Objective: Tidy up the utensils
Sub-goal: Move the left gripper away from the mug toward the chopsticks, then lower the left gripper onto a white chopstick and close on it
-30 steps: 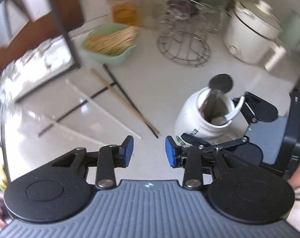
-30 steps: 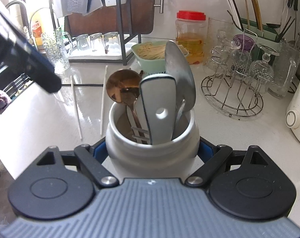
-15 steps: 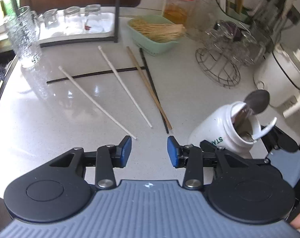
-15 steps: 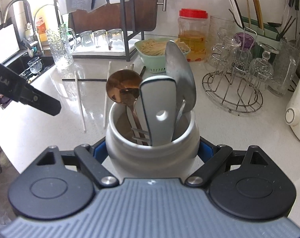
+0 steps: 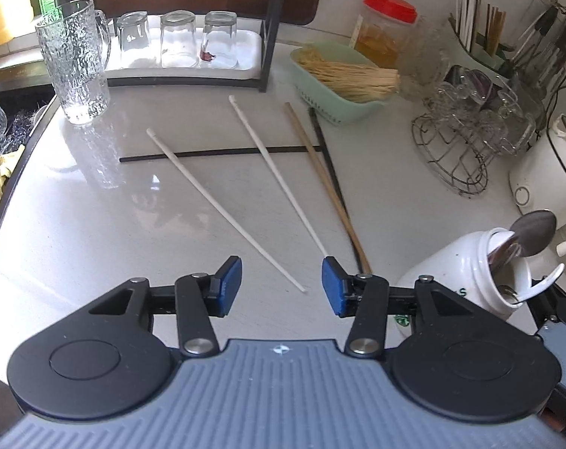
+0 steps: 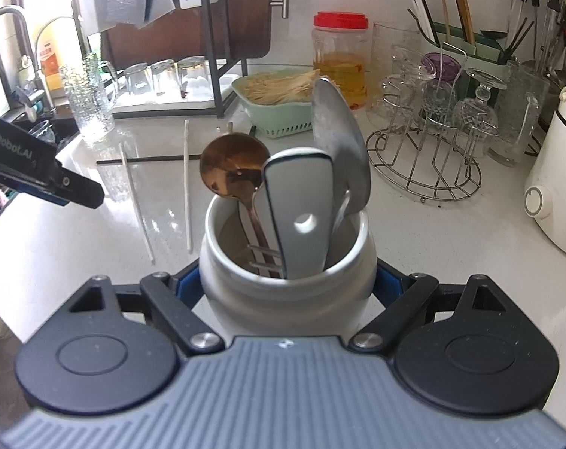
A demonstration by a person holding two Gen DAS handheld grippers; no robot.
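The right hand-held gripper [image 6: 287, 292] is clamped around the white jar [image 6: 286, 280], steadying it as the landmark container for the spoons [image 6: 232, 166] already inside. Left of the jar, five loose chopsticks [image 5: 279, 187] lie crossed on the desk [image 5: 96, 224] — the left hand-held gripper [image 5: 282, 285] hovers over their near ends, jaws opening with nothing between them, likely for a pickup

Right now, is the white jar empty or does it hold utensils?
It holds utensils: the white jar contains a copper spoon, a steel spoon and a white handle.
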